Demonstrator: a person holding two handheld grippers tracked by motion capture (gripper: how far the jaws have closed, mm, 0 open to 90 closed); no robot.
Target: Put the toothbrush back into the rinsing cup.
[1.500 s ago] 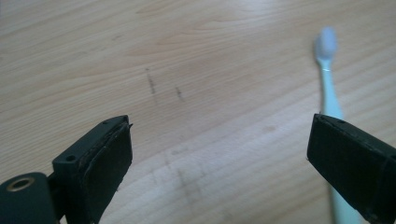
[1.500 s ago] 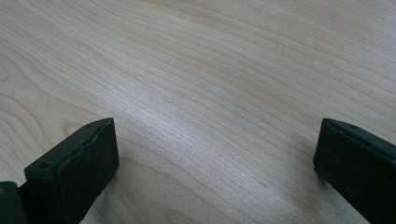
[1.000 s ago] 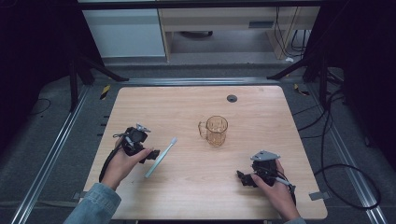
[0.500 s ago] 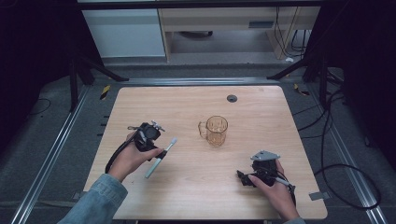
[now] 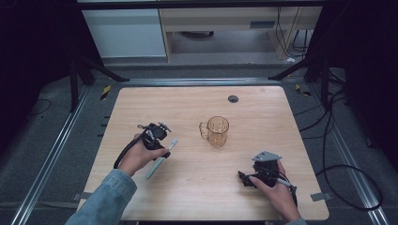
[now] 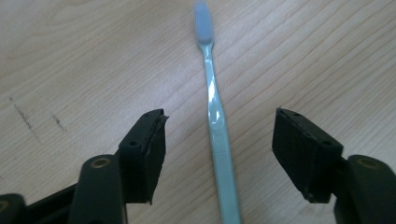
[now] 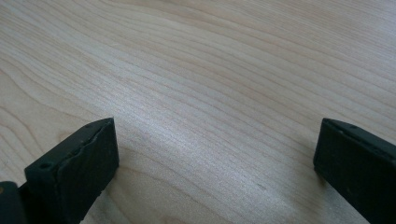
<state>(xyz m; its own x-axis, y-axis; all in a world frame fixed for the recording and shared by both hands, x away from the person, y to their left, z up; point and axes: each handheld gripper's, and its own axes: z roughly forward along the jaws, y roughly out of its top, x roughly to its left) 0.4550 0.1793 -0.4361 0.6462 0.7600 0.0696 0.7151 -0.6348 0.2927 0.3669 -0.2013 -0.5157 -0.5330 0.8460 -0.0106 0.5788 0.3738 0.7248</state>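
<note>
A pale blue-green toothbrush [image 5: 160, 159] lies flat on the wooden table [image 5: 197, 197], left of centre, bristle end toward the mug. My left gripper [image 5: 157, 140] hovers right over it, open, the jaws standing wide on either side of the handle [image 6: 218, 135] without touching it. An amber glass mug [image 5: 217, 131] stands upright near the table's middle. My right gripper [image 5: 244, 179] rests low near the front right of the table, open, with only bare wood [image 7: 210, 116] between its jaws.
A small dark round grommet [image 5: 233, 99] sits at the table's far edge. Metal rails [image 5: 47, 154] run along both sides, and cables [image 5: 347, 187] lie on the floor to the right. White cabinets [image 5: 126, 33] stand beyond the table.
My left gripper has moved right and forward from beside the toothbrush to directly over its handle. The right gripper and the mug have stayed put.
</note>
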